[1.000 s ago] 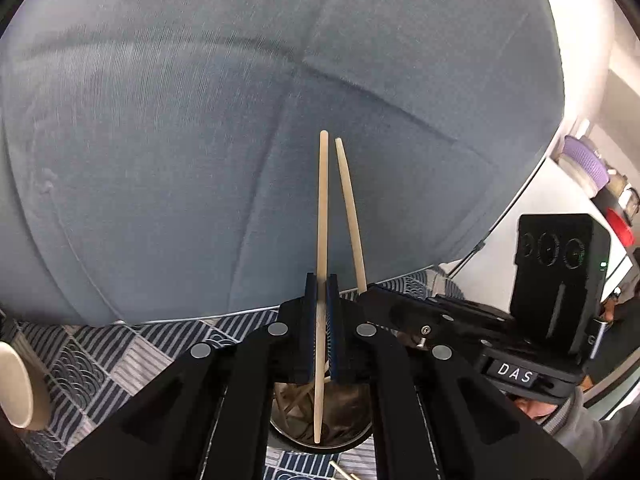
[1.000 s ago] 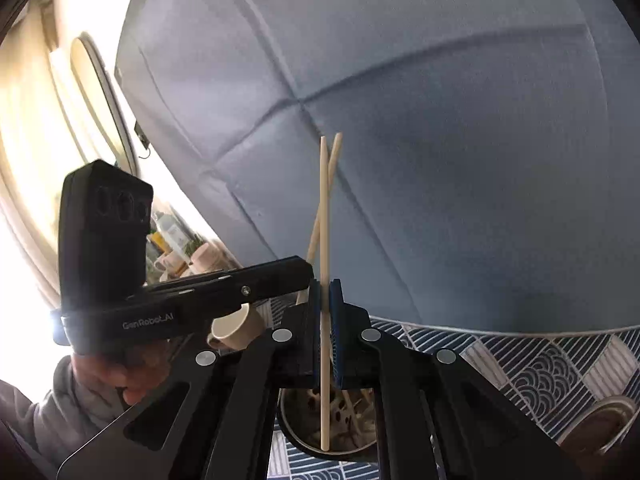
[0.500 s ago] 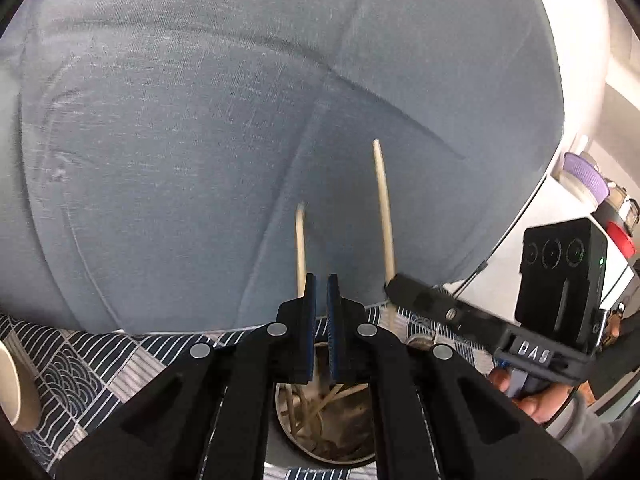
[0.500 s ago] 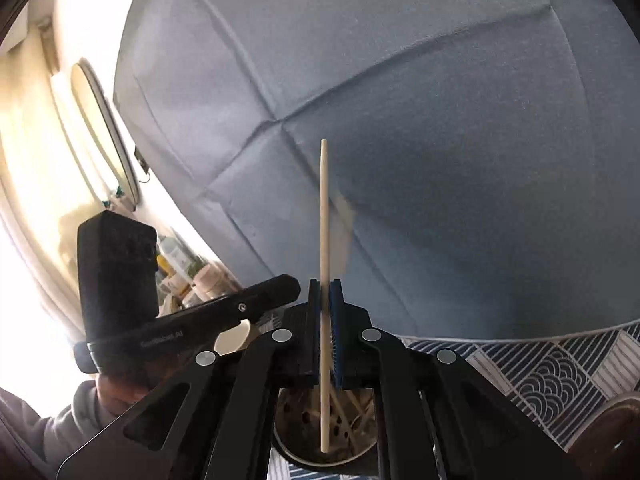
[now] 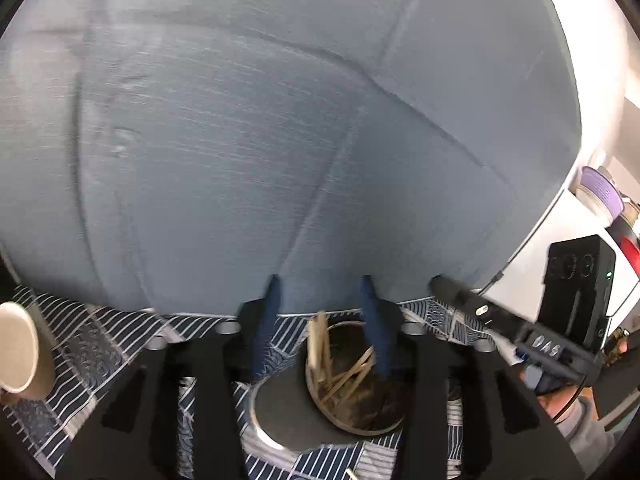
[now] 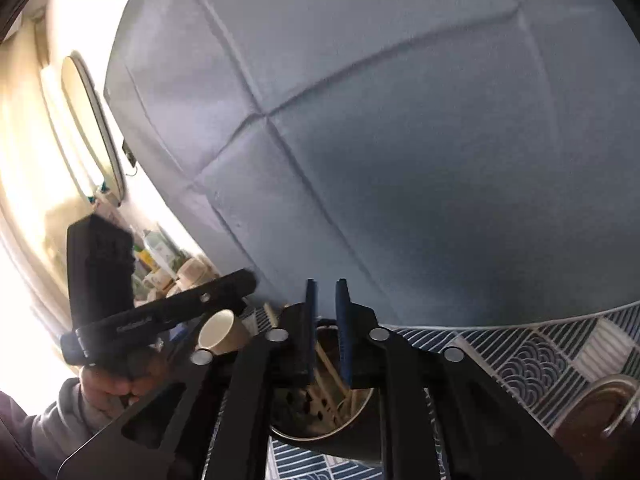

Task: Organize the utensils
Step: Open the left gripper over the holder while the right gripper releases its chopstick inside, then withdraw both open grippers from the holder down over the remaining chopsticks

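- Your left gripper [image 5: 320,312] and right gripper [image 6: 323,320] both have jaws opening, nothing between them.
- The chopsticks [image 5: 320,344] stand inside the metal holder [image 5: 280,436] on the table.
- Pull back carelessly and you risk tipping that holder.

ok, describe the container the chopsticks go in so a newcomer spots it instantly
Start at the big grey-blue cushion and drop to the navy patterned cloth at its foot. Right in front of the cushion stands a round metal holder, open-topped, with wooden chopsticks leaning inside. The cream cup off to the side is paler and holds no sticks.
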`<action>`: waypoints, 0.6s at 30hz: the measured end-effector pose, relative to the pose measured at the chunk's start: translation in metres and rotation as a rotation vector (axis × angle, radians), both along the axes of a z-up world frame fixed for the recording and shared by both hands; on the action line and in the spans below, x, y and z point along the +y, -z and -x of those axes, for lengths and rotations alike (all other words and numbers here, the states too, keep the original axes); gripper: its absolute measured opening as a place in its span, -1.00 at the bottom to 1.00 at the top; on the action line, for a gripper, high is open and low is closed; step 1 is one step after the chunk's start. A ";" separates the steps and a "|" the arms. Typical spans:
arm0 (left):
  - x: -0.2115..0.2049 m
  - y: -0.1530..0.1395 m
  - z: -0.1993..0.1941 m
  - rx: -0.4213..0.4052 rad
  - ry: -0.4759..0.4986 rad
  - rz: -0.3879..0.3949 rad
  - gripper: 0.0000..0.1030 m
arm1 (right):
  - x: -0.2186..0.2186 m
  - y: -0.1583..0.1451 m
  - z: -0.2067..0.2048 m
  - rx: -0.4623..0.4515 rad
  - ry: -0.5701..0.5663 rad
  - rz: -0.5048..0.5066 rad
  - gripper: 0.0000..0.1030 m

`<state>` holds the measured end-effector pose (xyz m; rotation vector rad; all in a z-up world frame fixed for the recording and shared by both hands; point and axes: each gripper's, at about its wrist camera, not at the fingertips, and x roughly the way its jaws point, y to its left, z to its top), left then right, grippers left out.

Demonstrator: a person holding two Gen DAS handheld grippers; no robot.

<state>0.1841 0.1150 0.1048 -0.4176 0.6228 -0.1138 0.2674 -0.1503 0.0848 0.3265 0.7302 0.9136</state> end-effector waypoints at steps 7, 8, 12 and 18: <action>0.012 -0.004 0.032 0.045 -0.048 -0.016 0.68 | -0.016 -0.017 0.017 -0.023 0.079 0.042 0.06; 0.012 -0.003 0.035 0.067 -0.051 -0.016 0.73 | -0.019 -0.019 0.020 -0.026 0.084 0.046 0.08; 0.005 0.002 0.045 0.144 -0.058 -0.033 0.84 | -0.025 -0.024 0.034 -0.044 0.085 0.070 0.26; -0.013 0.002 0.054 0.171 -0.050 -0.081 0.88 | -0.033 -0.031 0.055 -0.080 0.092 0.117 0.48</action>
